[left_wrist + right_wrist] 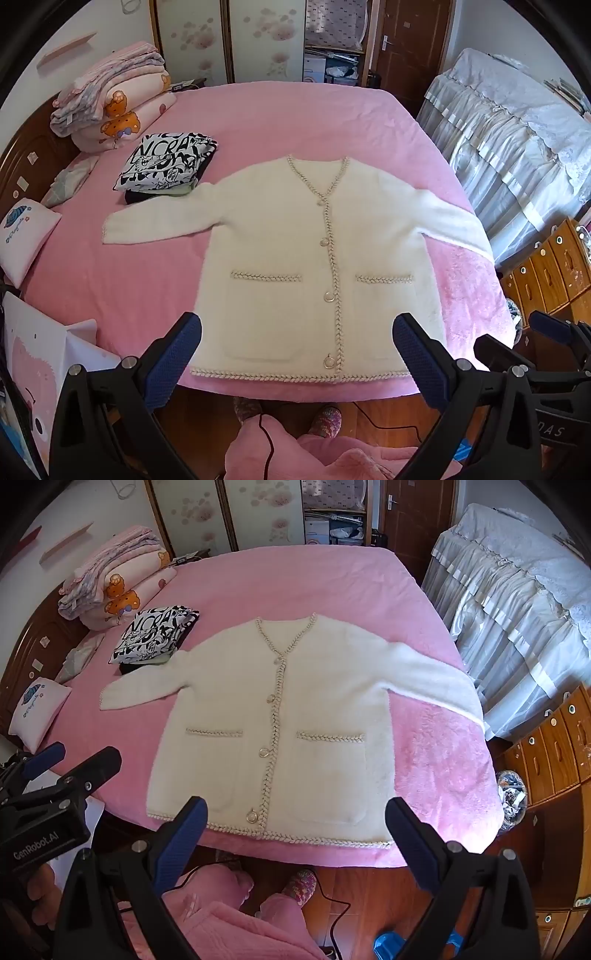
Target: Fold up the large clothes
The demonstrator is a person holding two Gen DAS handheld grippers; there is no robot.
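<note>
Cream knit, left wrist view: cardigan (295, 258) spread flat and face up on the pink bed (295, 118), buttoned down the front, braided trim along hem and pockets.
Sleeves: one stretched out to the picture's left toward the folded stack, the other running off over the bed's right edge.
Left gripper (297, 354): jaws spread wide, blue pads hovering above the hem, nothing between them, no contact with the knit.
Right gripper (517, 339): peeking in at the right edge, beside the bed corner.
Folded stack: black-and-white printed garment (166, 162) sitting just beyond the left sleeve, quilts (114, 99) piled behind it.
Cream knit again, right wrist view: cardigan (273, 720) lying the same way, hem nearest the bed's front edge.
Right gripper (295, 830): wide open over the hem's right half, holding nothing.
Left gripper (70, 757): off at the left, over the bed's edge, clear of the cardigan.
Below: pink-clad legs and patterned slippers (301, 884) on the wooden floor.
</note>
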